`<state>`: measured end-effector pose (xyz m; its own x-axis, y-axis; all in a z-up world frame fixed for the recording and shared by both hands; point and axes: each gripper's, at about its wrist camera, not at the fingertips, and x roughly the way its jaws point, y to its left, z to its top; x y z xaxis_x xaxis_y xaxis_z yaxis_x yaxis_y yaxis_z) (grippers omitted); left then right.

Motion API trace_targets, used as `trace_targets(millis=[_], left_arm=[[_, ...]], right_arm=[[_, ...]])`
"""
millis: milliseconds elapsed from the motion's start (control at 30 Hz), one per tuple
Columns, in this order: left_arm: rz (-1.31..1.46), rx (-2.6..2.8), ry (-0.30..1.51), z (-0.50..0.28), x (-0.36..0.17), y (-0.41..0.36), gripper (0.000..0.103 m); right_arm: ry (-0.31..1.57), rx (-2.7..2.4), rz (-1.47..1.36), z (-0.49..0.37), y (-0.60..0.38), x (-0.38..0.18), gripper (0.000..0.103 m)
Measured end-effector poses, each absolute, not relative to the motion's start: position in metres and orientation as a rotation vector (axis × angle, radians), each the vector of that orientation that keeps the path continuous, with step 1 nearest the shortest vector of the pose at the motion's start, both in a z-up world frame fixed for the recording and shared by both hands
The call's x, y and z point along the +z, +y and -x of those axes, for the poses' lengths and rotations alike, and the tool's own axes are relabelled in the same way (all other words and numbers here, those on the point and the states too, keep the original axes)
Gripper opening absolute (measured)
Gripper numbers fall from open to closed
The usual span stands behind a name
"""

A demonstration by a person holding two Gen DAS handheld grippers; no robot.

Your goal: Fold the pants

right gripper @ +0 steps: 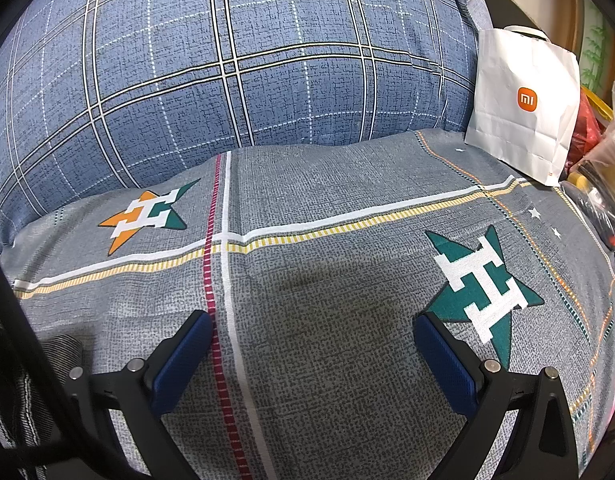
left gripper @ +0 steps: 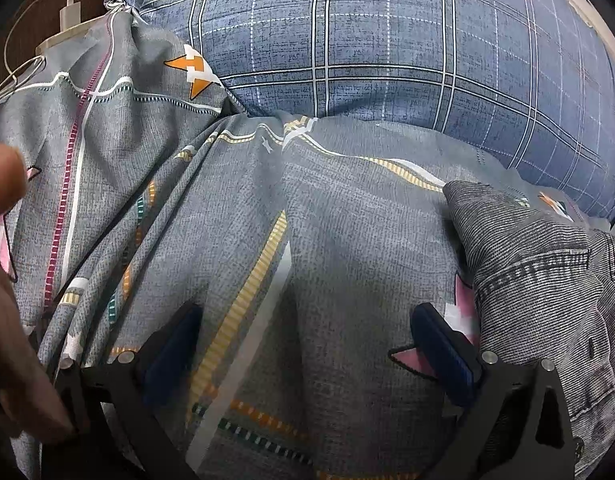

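Observation:
The grey striped denim pants (left gripper: 547, 280) lie bunched at the right of the left wrist view, on a grey patterned bedsheet (left gripper: 347, 240). My left gripper (left gripper: 307, 328) is open and empty over the sheet, its right finger just left of the pants. In the right wrist view a strip of the pants (right gripper: 23, 392) shows at the lower left edge. My right gripper (right gripper: 311, 332) is open and empty above the flat sheet (right gripper: 327, 280), to the right of the pants.
A blue plaid pillow (left gripper: 387, 40) (right gripper: 227, 60) lies behind the sheet. A white charger and cable (left gripper: 67, 12) sit at far left. A white paper bag (right gripper: 523, 104) and plastic bags (right gripper: 603, 140) stand at the right. A hand (left gripper: 11, 280) shows at the left edge.

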<state>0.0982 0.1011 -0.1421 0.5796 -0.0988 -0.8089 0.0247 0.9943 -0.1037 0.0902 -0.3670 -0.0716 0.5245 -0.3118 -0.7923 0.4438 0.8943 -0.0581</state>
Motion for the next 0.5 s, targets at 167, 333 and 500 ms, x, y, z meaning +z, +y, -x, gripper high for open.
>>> trace_targets(millis=[167,333,500], left_arm=[[0.085,-0.071,0.948,-0.0983,-0.1420,0.1025,0.103],[0.101,-0.079,0.952,-0.0974,-0.1416,0.1049,0.103],[0.101,-0.076,0.953,-0.0975,-0.1416,0.1034,0.103]], right_arm=[[0.913,-0.454,-0.158,-0.0902,-0.3670,-0.0715,0.102],[0.913,-0.454,-0.158,-0.0902,-0.3670,-0.0715,0.102],[0.913,-0.454,-0.158,-0.0901,-0.3669,-0.0715,0.102]])
